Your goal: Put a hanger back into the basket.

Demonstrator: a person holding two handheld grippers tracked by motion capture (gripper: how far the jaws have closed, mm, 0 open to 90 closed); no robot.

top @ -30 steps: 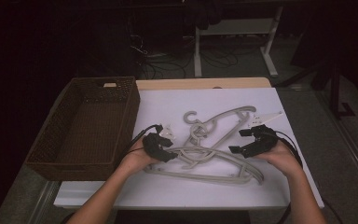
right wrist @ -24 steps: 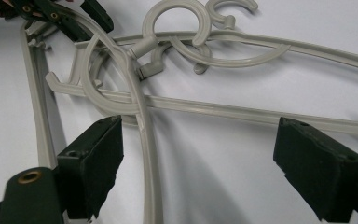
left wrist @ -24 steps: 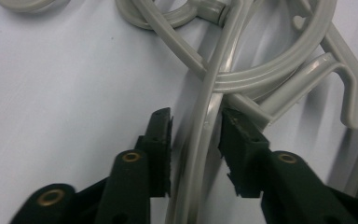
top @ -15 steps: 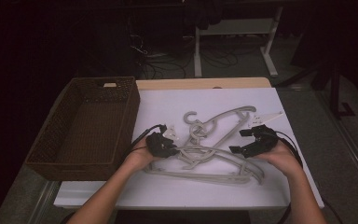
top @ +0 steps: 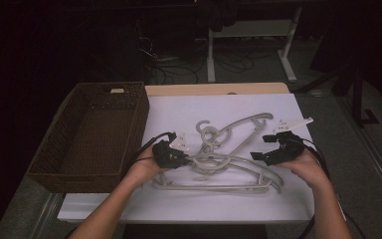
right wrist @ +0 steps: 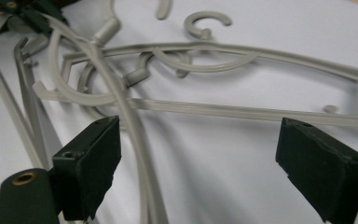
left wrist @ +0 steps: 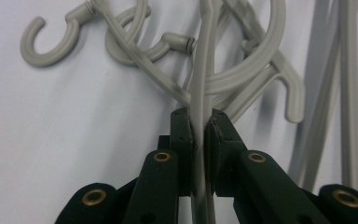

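Closing since before, left gripper pinches a hanger arm running straight ahead; right gripper gapes.

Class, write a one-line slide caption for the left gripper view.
Left tool clamped on a grey hanger arm amid tangled hangers.

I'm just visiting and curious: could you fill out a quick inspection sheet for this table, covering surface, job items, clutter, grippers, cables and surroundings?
Surface: white table top, wooden strip at the far edge.
Job's things: tangled grey hangers; empty wicker basket at the left.
Clutter: nothing seen.
Grippers: left gripper shut on one hanger's arm; right gripper open, jaws wide over the hangers.
Cables: black cable trails from the left gripper.
Surroundings: dark room, white desk legs, floor cables.
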